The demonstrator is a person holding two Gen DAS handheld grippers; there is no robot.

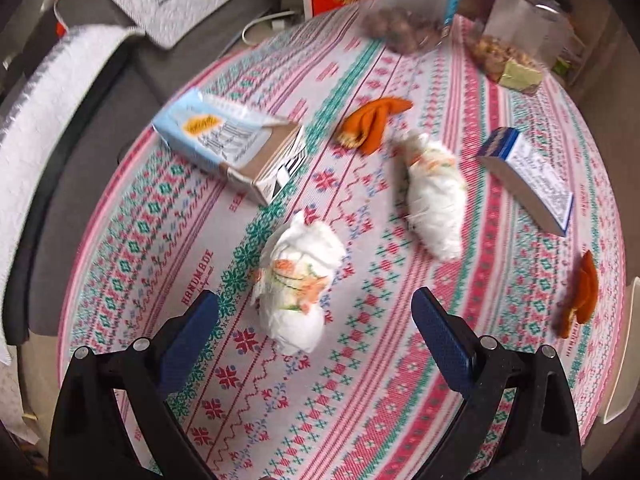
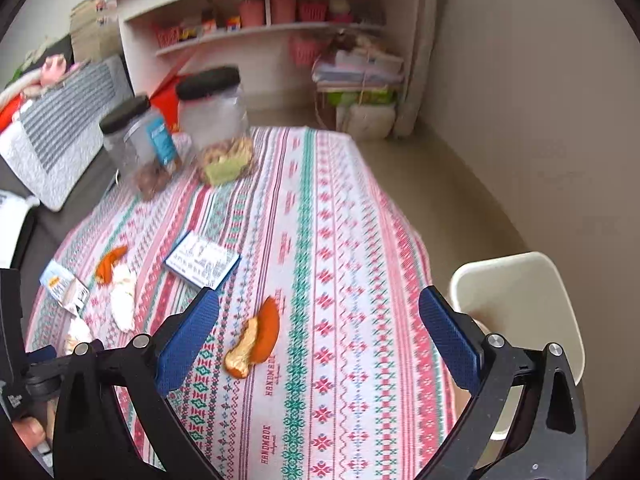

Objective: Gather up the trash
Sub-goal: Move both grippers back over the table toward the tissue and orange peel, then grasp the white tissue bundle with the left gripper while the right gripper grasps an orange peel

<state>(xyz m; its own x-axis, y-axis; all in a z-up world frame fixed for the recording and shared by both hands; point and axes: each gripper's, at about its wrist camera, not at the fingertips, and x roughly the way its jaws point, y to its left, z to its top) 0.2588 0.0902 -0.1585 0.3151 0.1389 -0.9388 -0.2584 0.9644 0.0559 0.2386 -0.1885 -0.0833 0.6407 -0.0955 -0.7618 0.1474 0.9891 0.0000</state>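
Note:
On the patterned tablecloth (image 1: 400, 380) lie a crumpled white napkin (image 1: 296, 284), a second crumpled napkin (image 1: 434, 192), an orange peel (image 1: 370, 122), another peel (image 1: 580, 296) at the right edge, a light blue carton (image 1: 232, 142) on its side and a small blue-and-white box (image 1: 528, 178). My left gripper (image 1: 316, 320) is open and empty, its fingers either side of the near napkin and just short of it. My right gripper (image 2: 320, 316) is open and empty above the cloth, with an orange peel (image 2: 256, 340) between its fingers. The small box (image 2: 202, 260), carton (image 2: 64, 286) and a napkin (image 2: 124, 300) lie further left.
Two clear jars with black lids (image 2: 140, 144) (image 2: 218, 120) stand at the table's far end. A grey sofa with a white quilt (image 1: 80, 92) runs along the left. A white chair (image 2: 520, 312) is at the table's right side, and shelves (image 2: 260, 20) are behind.

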